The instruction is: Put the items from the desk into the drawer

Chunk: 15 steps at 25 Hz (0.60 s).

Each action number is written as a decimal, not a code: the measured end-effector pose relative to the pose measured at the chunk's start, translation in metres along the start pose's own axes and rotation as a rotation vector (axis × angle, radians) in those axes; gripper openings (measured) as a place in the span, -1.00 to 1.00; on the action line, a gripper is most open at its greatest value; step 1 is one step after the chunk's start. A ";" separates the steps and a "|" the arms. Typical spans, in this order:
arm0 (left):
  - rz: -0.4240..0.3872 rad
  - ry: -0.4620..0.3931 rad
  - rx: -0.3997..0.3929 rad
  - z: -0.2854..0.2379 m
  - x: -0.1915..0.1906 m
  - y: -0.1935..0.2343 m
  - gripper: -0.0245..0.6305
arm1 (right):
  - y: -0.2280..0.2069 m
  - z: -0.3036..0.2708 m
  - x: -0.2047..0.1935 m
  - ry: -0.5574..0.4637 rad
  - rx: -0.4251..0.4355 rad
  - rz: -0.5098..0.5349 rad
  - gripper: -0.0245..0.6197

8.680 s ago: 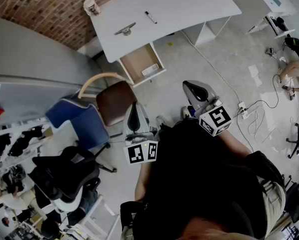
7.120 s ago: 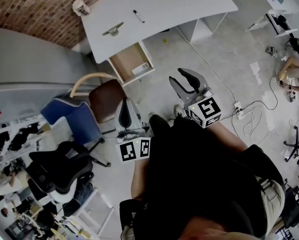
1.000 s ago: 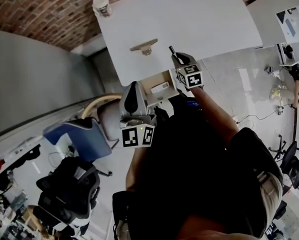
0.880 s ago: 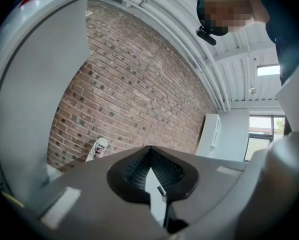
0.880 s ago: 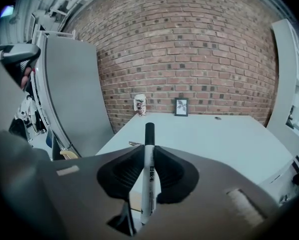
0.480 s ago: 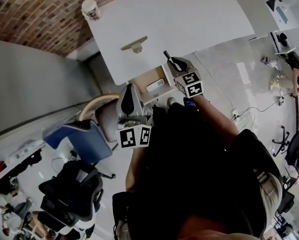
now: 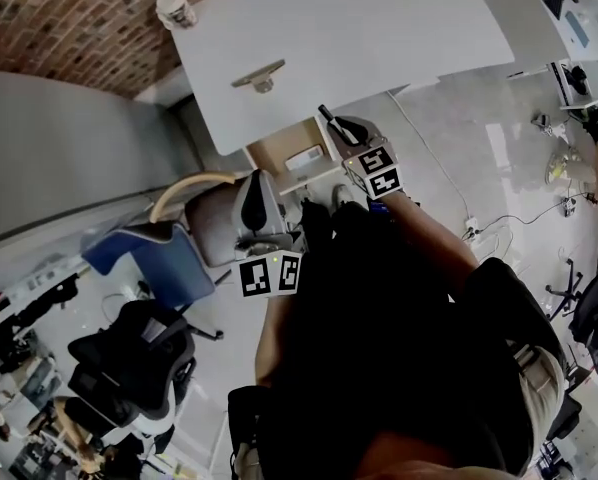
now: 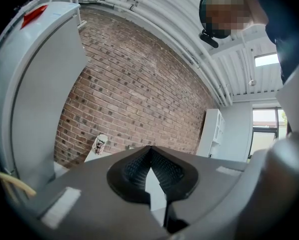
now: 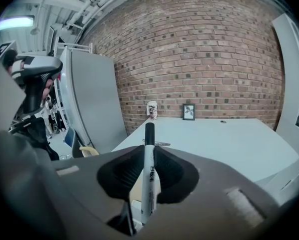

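The right gripper clamps a white marker pen with a black cap between narrowly set jaws, cap pointing forward. It is just off the front edge of the white desk and beside the open wooden drawer. The left gripper, nearer the person, has its jaws pressed together on nothing.

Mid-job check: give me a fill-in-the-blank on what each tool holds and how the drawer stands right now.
The right tool is shut on a ____. The left tool is shut and holds ____. The drawer under the desk stands ____. Missing words: marker; nothing; open.
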<state>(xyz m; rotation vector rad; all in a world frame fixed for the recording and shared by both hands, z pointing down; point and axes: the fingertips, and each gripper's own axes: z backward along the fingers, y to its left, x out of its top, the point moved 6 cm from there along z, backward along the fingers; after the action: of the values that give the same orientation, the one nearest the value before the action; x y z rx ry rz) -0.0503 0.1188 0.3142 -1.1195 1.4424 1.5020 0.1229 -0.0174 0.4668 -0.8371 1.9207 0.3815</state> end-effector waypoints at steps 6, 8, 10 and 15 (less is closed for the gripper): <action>-0.009 0.014 0.051 0.010 -0.013 -0.021 -0.92 | -0.002 0.004 -0.023 0.026 0.053 -0.021 -0.71; -0.019 0.018 0.062 0.012 -0.017 -0.027 -0.91 | -0.004 0.004 -0.032 0.038 0.063 -0.035 -0.71; -0.033 0.016 0.071 0.013 -0.018 -0.030 -0.91 | -0.004 0.004 -0.042 0.058 0.075 -0.041 -0.71; -0.039 0.018 0.068 0.006 -0.023 -0.028 -0.91 | -0.003 -0.006 -0.062 0.105 0.076 -0.055 -0.71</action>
<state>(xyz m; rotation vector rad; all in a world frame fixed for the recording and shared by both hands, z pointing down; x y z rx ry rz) -0.0172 0.1281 0.3266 -1.1167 1.4646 1.4094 0.1393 0.0015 0.5242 -0.8733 1.9915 0.2337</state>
